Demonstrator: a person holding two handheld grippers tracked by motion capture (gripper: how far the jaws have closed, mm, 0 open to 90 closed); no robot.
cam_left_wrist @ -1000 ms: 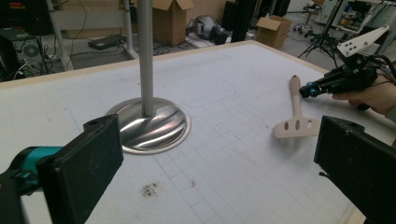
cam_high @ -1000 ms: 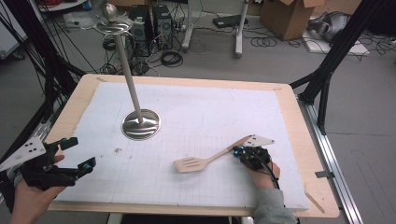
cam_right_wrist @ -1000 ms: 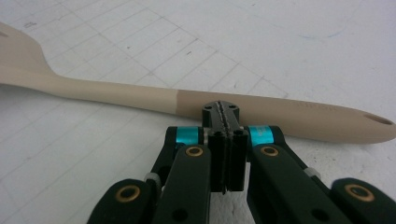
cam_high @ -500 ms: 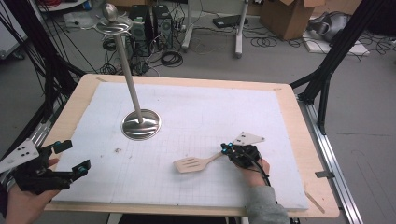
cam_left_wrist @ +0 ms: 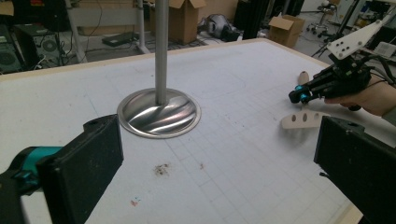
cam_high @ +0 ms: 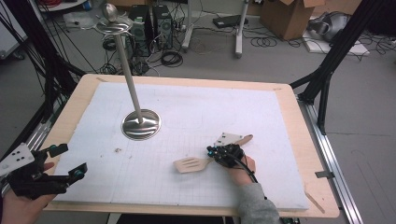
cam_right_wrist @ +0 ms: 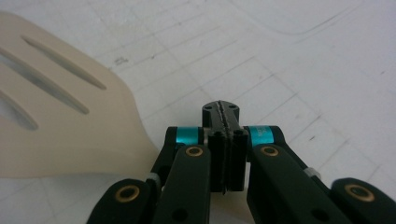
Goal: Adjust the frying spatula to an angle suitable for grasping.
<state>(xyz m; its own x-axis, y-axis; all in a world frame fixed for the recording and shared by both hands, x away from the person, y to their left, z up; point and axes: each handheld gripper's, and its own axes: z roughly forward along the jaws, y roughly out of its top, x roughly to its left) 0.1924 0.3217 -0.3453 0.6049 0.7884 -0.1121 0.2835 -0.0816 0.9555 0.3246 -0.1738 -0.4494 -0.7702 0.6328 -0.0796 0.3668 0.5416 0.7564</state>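
The wooden spatula (cam_high: 201,158) lies flat on the white sheet (cam_high: 196,112) covering the bench (cam_high: 312,154), in the near right part of the work surface. Its slotted blade points toward the person's left and its rounded handle end points up and to the right, away from the person. The right hand-held gripper (cam_high: 211,152) sits directly over the middle of the spatula's handle, just behind the blade, so that the blade shows to the left of the gripper and the handle tip shows beyond it on the far side. In the right gripper view the two jaws are pressed together with no visible gap between their pads, and the blade lies just beside and below them on the left; whether the handle is pinched under the jaws cannot be told from here. The left hand-held gripper (cam_high: 65,161) is held at the near left edge of the bench, well apart from the spatula, with its jaws spread wide and nothing between them. A metal stand (cam_high: 141,122), with a round base and a tall upright pole, rests on the sheet between the two grippers and farther back.
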